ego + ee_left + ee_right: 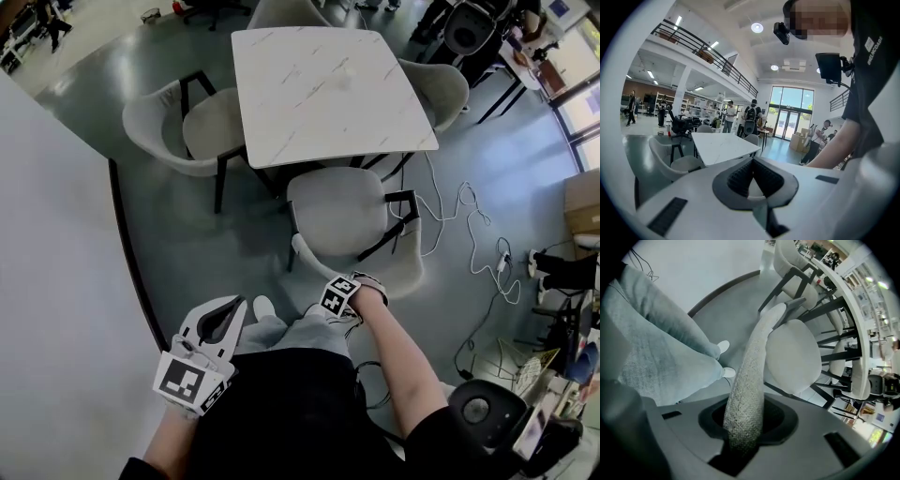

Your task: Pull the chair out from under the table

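The near grey chair (pixel 342 211) stands at the front edge of the white marble-topped table (pixel 319 84), its seat mostly out from under the top. My right gripper (pixel 328 278) points steeply down and is shut on the chair's curved backrest rim (pixel 754 357), which runs up between the jaws of the right gripper (pixel 743 427). The seat (pixel 792 357) lies beyond it. My left gripper (pixel 230 314) hangs low at the left, away from the chair. In its own view the left gripper (pixel 752 180) is open and holds nothing, and the table (pixel 722 145) shows ahead.
Another grey chair (pixel 178 127) is at the table's left side and one (pixel 441 89) at its right. White cables (pixel 469 234) trail over the floor to the right. A pale wall (pixel 56 281) runs along the left. A black office chair (pixel 483 408) stands at lower right.
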Available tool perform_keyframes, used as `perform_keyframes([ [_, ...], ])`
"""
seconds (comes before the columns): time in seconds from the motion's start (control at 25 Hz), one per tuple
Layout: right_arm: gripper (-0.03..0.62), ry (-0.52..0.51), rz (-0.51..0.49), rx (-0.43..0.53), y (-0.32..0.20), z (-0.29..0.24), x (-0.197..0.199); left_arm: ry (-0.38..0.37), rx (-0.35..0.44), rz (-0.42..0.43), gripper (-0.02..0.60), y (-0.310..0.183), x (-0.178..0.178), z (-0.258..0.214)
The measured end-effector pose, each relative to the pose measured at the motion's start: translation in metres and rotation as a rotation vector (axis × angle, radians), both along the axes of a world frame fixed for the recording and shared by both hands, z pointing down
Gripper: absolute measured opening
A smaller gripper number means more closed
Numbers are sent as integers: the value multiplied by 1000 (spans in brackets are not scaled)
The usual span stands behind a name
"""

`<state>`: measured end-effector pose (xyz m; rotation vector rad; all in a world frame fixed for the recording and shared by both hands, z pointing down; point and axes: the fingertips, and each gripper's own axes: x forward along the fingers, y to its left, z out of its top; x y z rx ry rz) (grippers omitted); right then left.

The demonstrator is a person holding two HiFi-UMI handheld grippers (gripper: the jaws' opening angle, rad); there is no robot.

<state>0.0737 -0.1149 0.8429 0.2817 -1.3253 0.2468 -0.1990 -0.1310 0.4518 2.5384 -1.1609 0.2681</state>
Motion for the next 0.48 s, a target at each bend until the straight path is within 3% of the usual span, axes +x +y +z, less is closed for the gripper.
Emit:
perform_keyframes([
  [0.48, 110, -2, 10, -2, 49, 4, 5, 5, 0, -14, -2, 38, 14, 3],
])
